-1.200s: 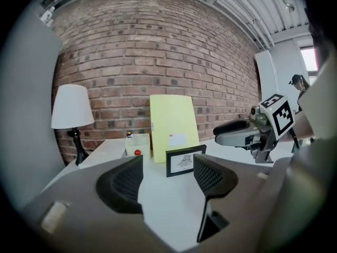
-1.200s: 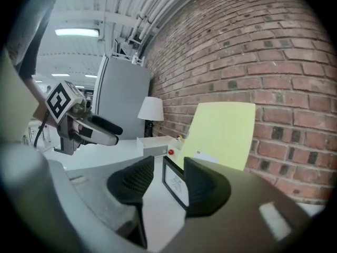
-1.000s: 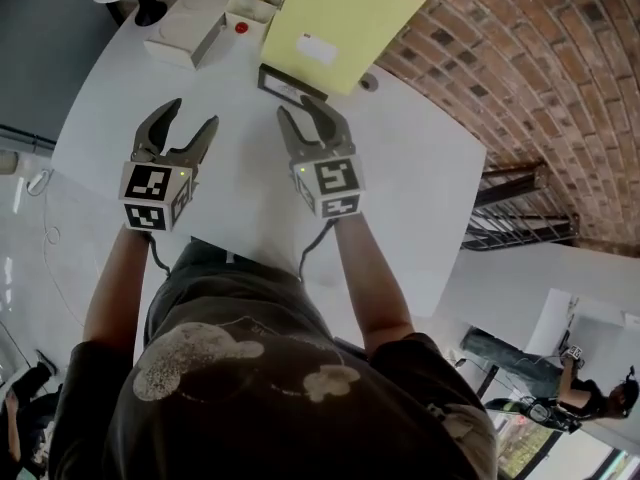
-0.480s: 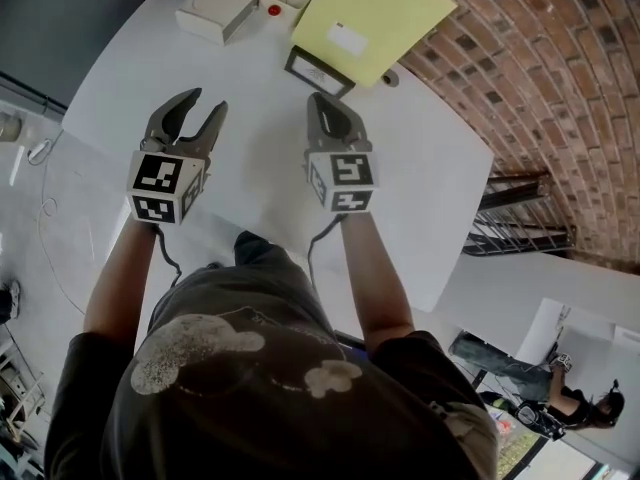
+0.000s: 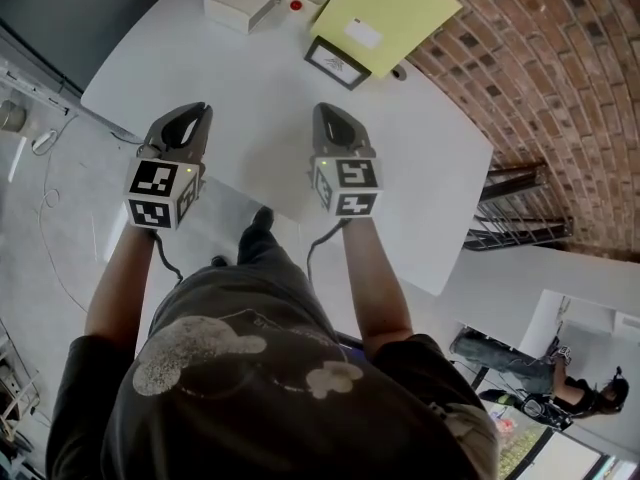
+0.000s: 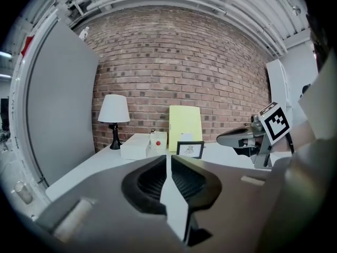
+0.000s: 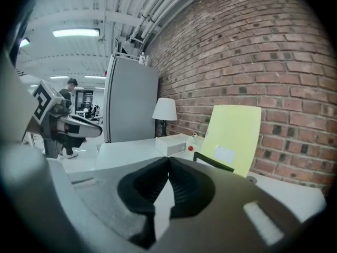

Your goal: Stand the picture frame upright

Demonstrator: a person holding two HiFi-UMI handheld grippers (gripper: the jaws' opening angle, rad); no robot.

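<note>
Black rectangular picture frame (image 5: 336, 63) stands far across the white table (image 5: 240, 88), well beyond the left gripper (image 5: 203, 110) and right gripper (image 5: 325, 111), both held near-level, jaws just closed on nothing.

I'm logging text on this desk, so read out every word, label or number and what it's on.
Nothing readable.
White label on the yellow folder: too small to read.
Picture frame: small drawing, any print too blurred.
Square markers on both cubes: patterns only, no letters.
</note>
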